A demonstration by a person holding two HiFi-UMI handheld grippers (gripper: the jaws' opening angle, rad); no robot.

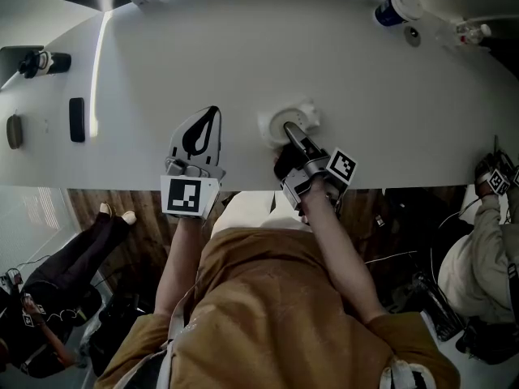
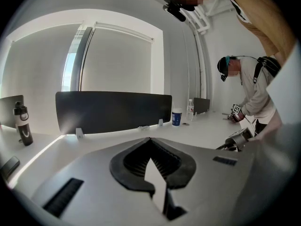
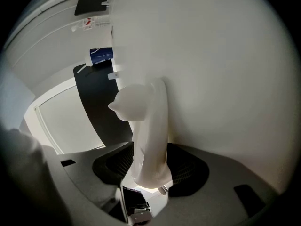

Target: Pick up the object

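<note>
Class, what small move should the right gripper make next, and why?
Probably lift the right gripper slightly, straight up. Its jaws look closed on the white object, which sits on the table in the head view. The left gripper is shut and empty, resting aside.

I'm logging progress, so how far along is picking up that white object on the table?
Done: the right gripper is shut on the white object. In hand: the object looks close against the white table, so no lift is evident yet. Left to do: raise it clear of the table. The left gripper sits beside it, shut and empty.
</note>
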